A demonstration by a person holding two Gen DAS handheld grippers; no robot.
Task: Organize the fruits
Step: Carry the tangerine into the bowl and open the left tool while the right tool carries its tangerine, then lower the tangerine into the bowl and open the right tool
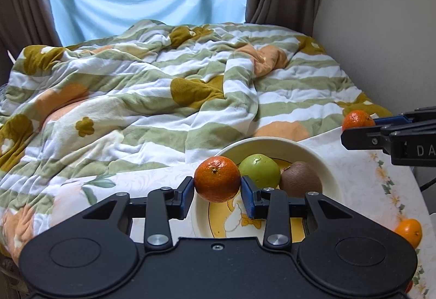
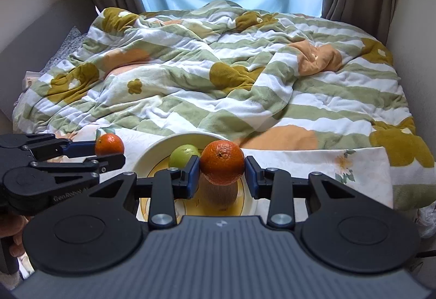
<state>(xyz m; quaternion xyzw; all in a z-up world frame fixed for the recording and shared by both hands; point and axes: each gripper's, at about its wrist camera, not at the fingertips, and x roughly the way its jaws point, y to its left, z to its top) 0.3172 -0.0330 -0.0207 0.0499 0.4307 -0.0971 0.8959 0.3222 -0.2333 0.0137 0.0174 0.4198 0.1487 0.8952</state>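
Fruits half sorted. Cream bowl (image 1: 331,170) on the worktop (image 1: 362,176) holds a green fruit (image 1: 260,166) at about 12 o'clock and a brown kiwi (image 1: 301,179) at about 2, touching each other.

Left gripper (image 1: 218,190): jaws closed on a mandarin (image 1: 218,179), both blue pads pressed to its sides. It hangs over the bowl's rim at 10 o'clock, clear of the surface, not yet inside.

Right gripper (image 2: 222,173): second mandarin (image 2: 222,162) sits between my jaws. Left pad touches the skin; a sliver of gap shows at the right pad, so I cannot tell whether it is clamped or loosening. It hovers directly above the kiwi, over the bowl's middle.

From the left view, the right gripper and its fruit show at 3 o'clock, near the worktop's far edge. From the right view, the left gripper comes in at 9 o'clock.

Still out: one small orange (image 1: 408,232) on the worktop, at 4 o'clock in the left view, well apart from the bowl. A scrap of orange at the lower right edge of that view may be another piece; too cut off to tell.

Tally, my estimate: two in, two in hand above the bowl, at least one to fetch. Roughly midway. Both loads need lowering into free space beside the seated pair; round fruit may roll.
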